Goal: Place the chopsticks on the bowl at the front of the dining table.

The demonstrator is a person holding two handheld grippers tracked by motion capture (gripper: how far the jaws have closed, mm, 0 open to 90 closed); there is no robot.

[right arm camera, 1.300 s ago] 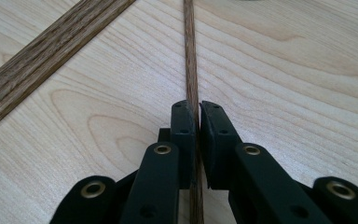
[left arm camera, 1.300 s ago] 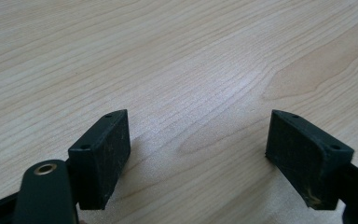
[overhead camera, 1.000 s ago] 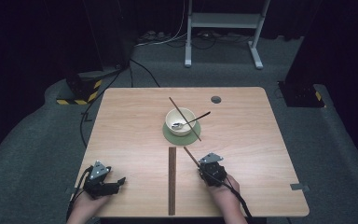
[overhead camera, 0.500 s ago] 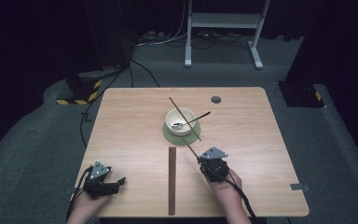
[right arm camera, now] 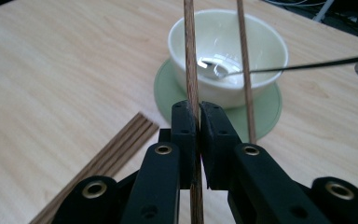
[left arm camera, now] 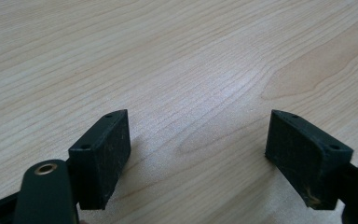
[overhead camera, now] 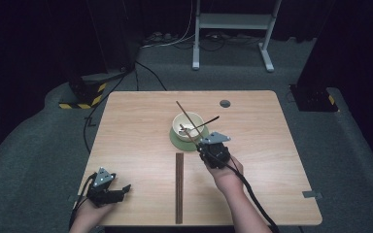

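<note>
A cream bowl (overhead camera: 188, 126) (right arm camera: 256, 44) stands on a green saucer (overhead camera: 184, 143) (right arm camera: 265, 116) at mid-table. A dark-handled spoon (overhead camera: 208, 120) (right arm camera: 317, 64) lies in it. My right gripper (overhead camera: 202, 144) (right arm camera: 196, 109) hovers just in front of the saucer, shut on a wooden chopstick (right arm camera: 189, 56) that points over the bowl. A second chopstick (overhead camera: 182, 110) (right arm camera: 243, 60) lies slanted across the bowl's rim. My left gripper (overhead camera: 125, 188) (left arm camera: 198, 135) rests low at the table's near left corner, open, with only bare wood between its jaws.
A dark slatted wooden strip (overhead camera: 178, 187) (right arm camera: 107, 156) lies lengthwise on the table (overhead camera: 272, 145), left of my right hand. A small round grey disc (overhead camera: 225, 103) sits near the far edge. Cables and a white stand's feet lie on the floor beyond.
My right gripper has risen and moved toward the bowl, carrying the chopstick with it. The left gripper has stayed put.
</note>
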